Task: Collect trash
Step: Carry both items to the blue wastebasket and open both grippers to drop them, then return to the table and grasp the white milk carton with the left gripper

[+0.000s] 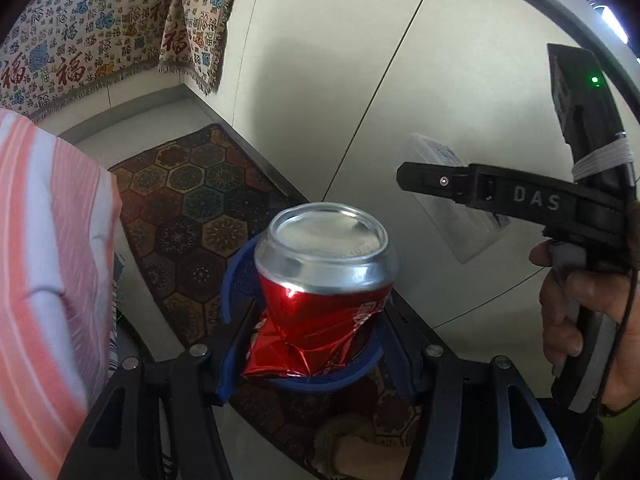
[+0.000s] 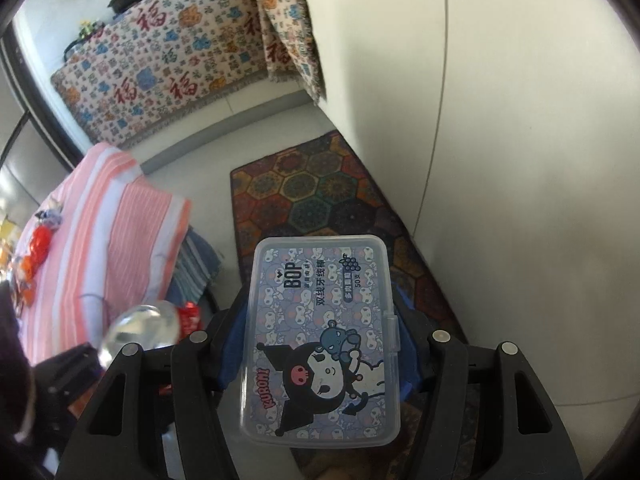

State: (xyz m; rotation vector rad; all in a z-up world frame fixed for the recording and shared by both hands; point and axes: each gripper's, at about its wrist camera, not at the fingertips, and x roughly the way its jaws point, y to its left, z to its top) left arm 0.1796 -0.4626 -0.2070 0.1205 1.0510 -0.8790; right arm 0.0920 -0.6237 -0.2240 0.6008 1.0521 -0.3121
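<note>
While clamped in the left gripper (image 1: 316, 320), crushed red can (image 1: 324, 276) at lower centre of left wrist view, jaws clenched on it, aloft over patterned rug (image 1: 192, 200) | right wrist view: right gripper (image 2: 320, 344) jaws clenched on clear floss box (image 2: 324, 340), centre frame | two items picked up, no bin visible, drop-off judged pending

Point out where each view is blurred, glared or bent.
Left wrist view: glare whitens the crushed can's silver end; the striped cloth at left is smeared; floor seams curve from fisheye. Right wrist view: the plastic box is sharp, while the can's end at lower left is blurred.
</note>
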